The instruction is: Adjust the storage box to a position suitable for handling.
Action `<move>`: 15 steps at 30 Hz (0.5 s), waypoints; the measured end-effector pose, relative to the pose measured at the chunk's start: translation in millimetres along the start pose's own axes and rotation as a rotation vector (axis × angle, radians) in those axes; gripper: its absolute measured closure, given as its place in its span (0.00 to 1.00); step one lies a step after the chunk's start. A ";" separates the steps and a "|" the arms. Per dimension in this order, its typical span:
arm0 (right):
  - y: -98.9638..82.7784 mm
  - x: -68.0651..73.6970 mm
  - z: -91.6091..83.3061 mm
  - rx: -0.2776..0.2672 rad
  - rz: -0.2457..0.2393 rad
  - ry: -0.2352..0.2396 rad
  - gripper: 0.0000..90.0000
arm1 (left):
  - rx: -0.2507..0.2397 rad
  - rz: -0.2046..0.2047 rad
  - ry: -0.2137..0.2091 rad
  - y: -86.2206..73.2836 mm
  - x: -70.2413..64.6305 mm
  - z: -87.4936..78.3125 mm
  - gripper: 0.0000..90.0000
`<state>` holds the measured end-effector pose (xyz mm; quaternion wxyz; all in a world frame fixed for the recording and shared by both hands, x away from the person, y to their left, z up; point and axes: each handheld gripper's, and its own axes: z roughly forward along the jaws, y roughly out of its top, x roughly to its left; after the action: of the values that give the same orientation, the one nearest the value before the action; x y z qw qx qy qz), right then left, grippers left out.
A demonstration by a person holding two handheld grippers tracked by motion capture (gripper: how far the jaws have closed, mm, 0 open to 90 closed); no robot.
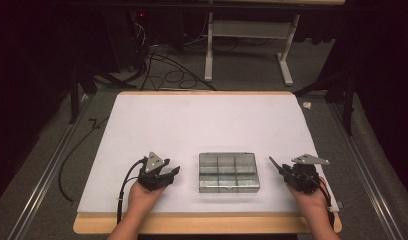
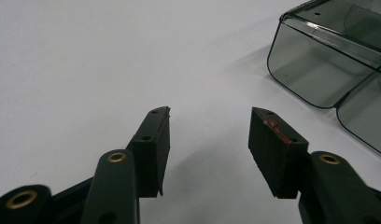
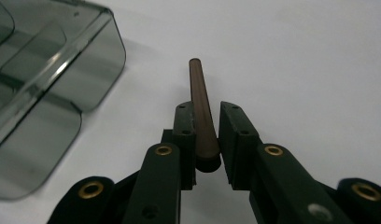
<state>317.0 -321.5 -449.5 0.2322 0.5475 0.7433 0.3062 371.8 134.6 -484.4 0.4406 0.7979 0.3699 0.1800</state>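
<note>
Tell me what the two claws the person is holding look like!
Both are black. The left claw has two flat, blocky jaws with small screw holes, joined to arms with shiny brass rings. The right claw looks the same. In the high view each carries a grey three-cornered plate on top, and a black cable trails from the left one. The person's forearms are bare.

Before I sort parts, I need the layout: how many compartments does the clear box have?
6, as the high view shows: the clear box has two rows of three, one row nearer the person and one farther, between the left gripper and right gripper.
</note>
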 end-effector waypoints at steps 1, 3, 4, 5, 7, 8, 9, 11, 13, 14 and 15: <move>0.0 0.0 0.0 0.000 0.000 0.000 0.87 | 0.000 0.000 0.000 0.0 0.0 0.0 0.54; -6.6 0.9 -5.9 0.000 0.003 -0.012 0.87 | -0.001 -0.001 -0.001 0.0 0.1 0.1 0.54; -13.1 1.9 -10.8 -0.003 0.000 -0.015 0.87 | -0.001 -0.002 0.000 0.0 0.1 0.1 0.55; -13.1 1.9 -10.8 -0.003 0.000 -0.015 0.87 | -0.001 -0.002 0.002 -0.1 0.1 0.1 0.55; -19.1 4.2 -14.8 -0.004 0.002 -0.017 0.87 | -0.003 -0.001 0.006 -0.1 -0.2 -0.2 0.55; -21.6 5.3 -16.1 -0.004 0.001 -0.017 0.87 | -0.003 -0.001 0.006 -0.2 -0.1 -0.2 0.55; -23.8 6.0 -16.9 -0.003 -0.006 -0.018 0.87 | -0.003 -0.002 0.007 -0.2 -0.1 -0.2 0.55; -28.4 6.8 -17.2 -0.012 -0.010 -0.023 0.87 | 0.002 0.000 0.006 0.0 0.3 -0.4 0.55; -31.7 6.1 -17.1 -0.020 0.003 -0.023 0.87 | 0.001 0.000 0.006 0.0 0.7 -0.7 0.55; -33.4 4.2 -17.3 -0.027 0.009 -0.019 0.86 | 0.001 0.000 0.007 -0.1 0.6 -0.7 0.55; -33.4 4.2 -17.3 -0.027 0.009 -0.019 0.86 | 0.000 -0.003 0.008 0.0 0.5 -0.4 0.55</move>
<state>281.5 -328.1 -461.1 0.2451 0.5507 0.7344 0.3119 371.8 135.2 -484.2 0.4395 0.7967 0.3726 0.1825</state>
